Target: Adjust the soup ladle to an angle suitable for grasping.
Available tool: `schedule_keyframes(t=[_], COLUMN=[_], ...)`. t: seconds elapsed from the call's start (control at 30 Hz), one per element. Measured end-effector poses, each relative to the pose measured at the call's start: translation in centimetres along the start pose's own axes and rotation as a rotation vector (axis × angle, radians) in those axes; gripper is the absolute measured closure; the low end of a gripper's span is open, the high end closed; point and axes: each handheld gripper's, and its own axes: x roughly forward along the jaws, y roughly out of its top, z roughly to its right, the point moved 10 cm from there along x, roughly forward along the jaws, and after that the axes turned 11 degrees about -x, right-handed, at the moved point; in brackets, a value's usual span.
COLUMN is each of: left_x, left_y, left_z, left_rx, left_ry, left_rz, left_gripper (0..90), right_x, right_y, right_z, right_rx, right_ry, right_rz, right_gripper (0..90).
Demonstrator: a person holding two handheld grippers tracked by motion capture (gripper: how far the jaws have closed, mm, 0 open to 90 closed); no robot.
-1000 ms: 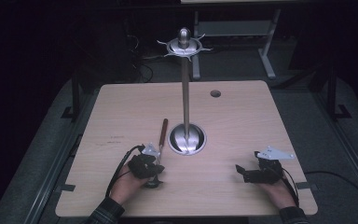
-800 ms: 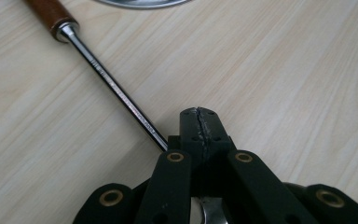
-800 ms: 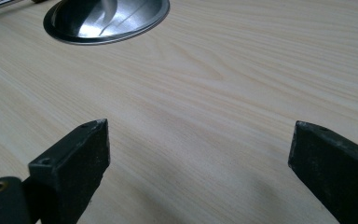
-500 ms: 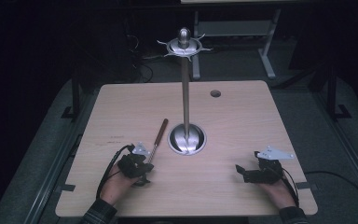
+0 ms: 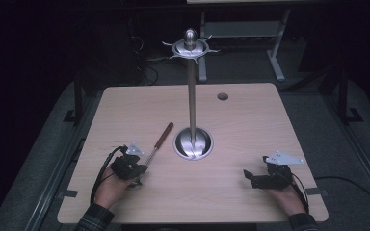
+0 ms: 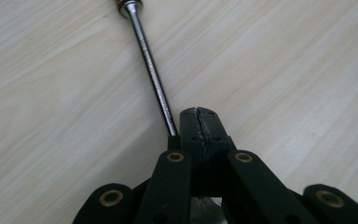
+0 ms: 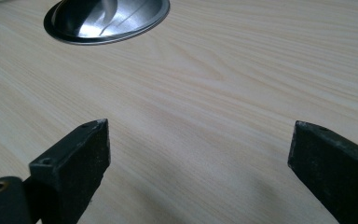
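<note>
- While the left gripper [image 5: 137,169] sits low on the near-left part of the wooden table [image 5: 250,125], its jaws are clenched together on the lower end of a utensil [image 5: 157,144], as the left gripper view shows the two black tips pressed flush with the metal shaft [image 6: 154,77] coming out beside them.
- From that grip the utensil runs away from the person, slanting up and to the right in the high view, its steel shaft leading to a brown wooden handle [image 5: 165,134] that lies near the left edge of the stand's base.
- What sits at the gripped end of the utensil is hidden beneath the gripper and cannot be told.
- At the table's middle stands a tall metal stand [image 5: 191,91], a thin pole rising from a round polished base [image 5: 193,143] to a crown of curved hooks [image 5: 191,47] under a knob.
- Over at the near-right corner the right gripper [image 5: 255,179] rests close to the tabletop with its jaws released and spread wide; the right gripper view shows bare wood grain between the two black tips and the stand's shiny base [image 7: 107,18] farther off.
- Both hands come in from the near edge, the left hand [image 5: 110,185] with a plaid sleeve [image 5: 94,219] behind it.
- A small round hole [image 5: 223,96] is cut in the far right part of the tabletop.
</note>
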Motion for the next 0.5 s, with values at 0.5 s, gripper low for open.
schedule_keyframes(t=[0.5], left_x=[-1.0], left_y=[-0.2], left_z=[-3.4], left_rx=[-0.067], left_ry=[0.067], left_rz=[0.040], left_gripper=[89.6], right_x=[0.0], right_y=[0.1], right_z=[0.0], right_rx=[0.003], right_ry=[0.002], right_rz=[0.004], right_gripper=[4.9])
